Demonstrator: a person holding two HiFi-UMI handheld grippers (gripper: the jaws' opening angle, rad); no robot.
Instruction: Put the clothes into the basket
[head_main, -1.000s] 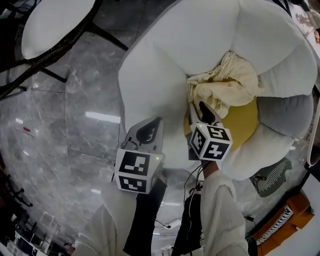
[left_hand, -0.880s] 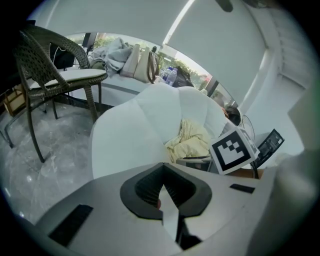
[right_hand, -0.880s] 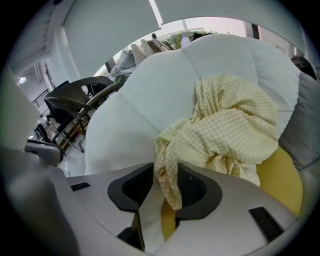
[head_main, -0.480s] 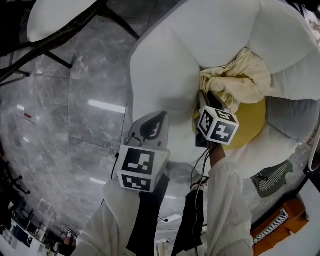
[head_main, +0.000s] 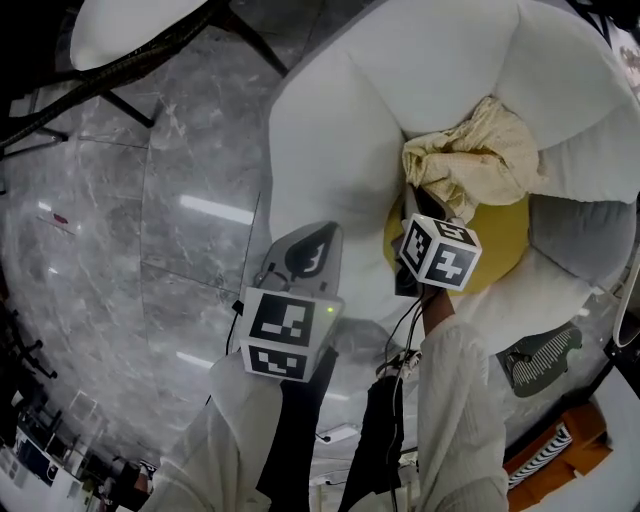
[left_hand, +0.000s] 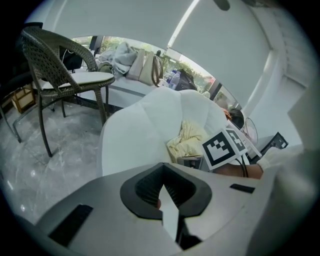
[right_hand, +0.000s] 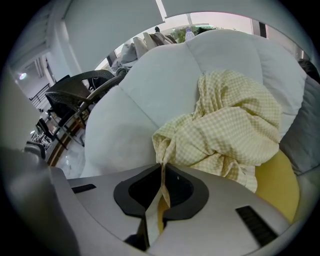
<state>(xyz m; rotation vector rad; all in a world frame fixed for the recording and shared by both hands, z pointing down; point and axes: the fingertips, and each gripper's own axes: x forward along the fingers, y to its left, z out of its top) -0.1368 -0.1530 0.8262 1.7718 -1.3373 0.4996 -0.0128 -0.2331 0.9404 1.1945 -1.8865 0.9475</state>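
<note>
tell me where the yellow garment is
Head view, upper right: the yellow checked garment lies on the white cushioned chair, one fold between the right gripper's closing jaws.

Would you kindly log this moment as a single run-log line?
phase: grasp | right gripper: jaws closing on edge of yellow checked garment | left gripper: shut, empty | garment location: on white armchair

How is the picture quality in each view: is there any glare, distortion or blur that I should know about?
Head view: strong fisheye bending, white glare streaks on the marble floor. Left gripper view: dark rounded corners, washed-out daylight behind the wicker chair. Right gripper view: same dark corners, yet the yellow checked garment looks sharp.
</note>
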